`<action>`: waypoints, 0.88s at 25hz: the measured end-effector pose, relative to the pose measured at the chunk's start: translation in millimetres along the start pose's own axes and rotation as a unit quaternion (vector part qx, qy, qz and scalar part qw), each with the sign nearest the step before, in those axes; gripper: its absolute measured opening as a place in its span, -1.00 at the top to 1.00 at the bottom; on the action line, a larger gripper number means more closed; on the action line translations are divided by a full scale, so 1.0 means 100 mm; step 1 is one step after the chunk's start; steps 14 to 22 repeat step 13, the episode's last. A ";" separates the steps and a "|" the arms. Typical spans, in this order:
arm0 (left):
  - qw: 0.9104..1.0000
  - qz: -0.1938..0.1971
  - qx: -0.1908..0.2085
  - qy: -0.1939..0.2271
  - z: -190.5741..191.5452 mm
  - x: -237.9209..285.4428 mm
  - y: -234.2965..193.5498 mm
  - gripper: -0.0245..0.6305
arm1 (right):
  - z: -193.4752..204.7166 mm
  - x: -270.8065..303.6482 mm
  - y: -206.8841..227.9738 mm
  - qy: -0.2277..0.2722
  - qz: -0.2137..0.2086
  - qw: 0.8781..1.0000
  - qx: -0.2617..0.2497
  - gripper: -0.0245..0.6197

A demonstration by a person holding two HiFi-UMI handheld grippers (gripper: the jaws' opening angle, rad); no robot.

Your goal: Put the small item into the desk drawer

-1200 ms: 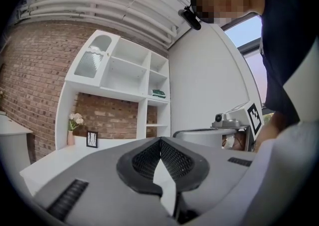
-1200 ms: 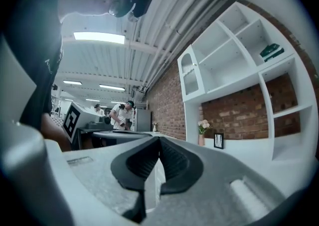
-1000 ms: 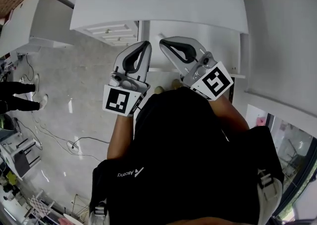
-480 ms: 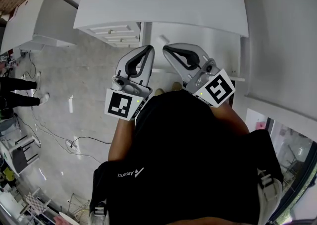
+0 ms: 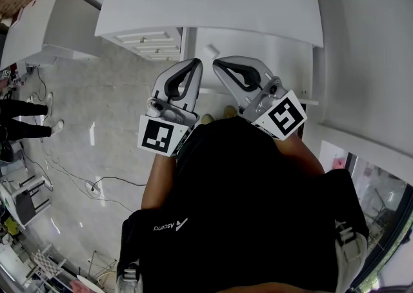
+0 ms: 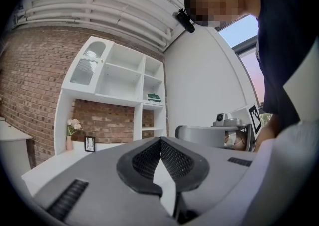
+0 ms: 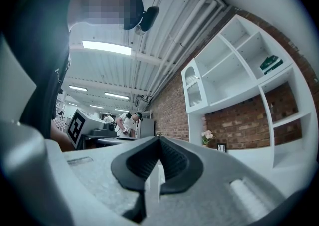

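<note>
I hold both grippers up in front of my chest, tips pointing toward the white desk (image 5: 213, 1). The left gripper (image 5: 194, 63) is shut with nothing between its jaws; in its own view the left gripper (image 6: 160, 140) has its black pads meeting at the tip. The right gripper (image 5: 216, 63) is also shut and empty, and in its own view the right gripper (image 7: 159, 138) shows closed pads. A white drawer unit (image 5: 150, 41) stands under the desk's left part, its drawers closed. No small item shows in any view.
A white shelf unit (image 6: 119, 80) stands against a brick wall, with a flower vase (image 6: 70, 138) and a small frame (image 6: 89, 144) below it. Cables (image 5: 90, 185) lie on the grey floor at left, near a person's legs (image 5: 26, 122). A white wall (image 5: 368, 53) runs along the right.
Both grippers have shifted slightly down and to the right in the head view, still side by side and shut. Nothing was picked up or let go.
</note>
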State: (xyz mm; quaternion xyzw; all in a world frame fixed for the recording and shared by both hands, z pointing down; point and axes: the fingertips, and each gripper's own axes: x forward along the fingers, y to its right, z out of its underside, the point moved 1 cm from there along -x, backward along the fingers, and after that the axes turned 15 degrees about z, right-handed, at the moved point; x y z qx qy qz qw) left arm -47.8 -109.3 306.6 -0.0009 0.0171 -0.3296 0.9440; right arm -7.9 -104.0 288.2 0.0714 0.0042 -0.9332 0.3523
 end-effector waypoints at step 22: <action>1.000 -0.005 0.001 0.000 0.01 -0.01 -0.01 0.93 | -0.02 -0.01 0.00 0.001 0.000 1.000 -0.002 0.92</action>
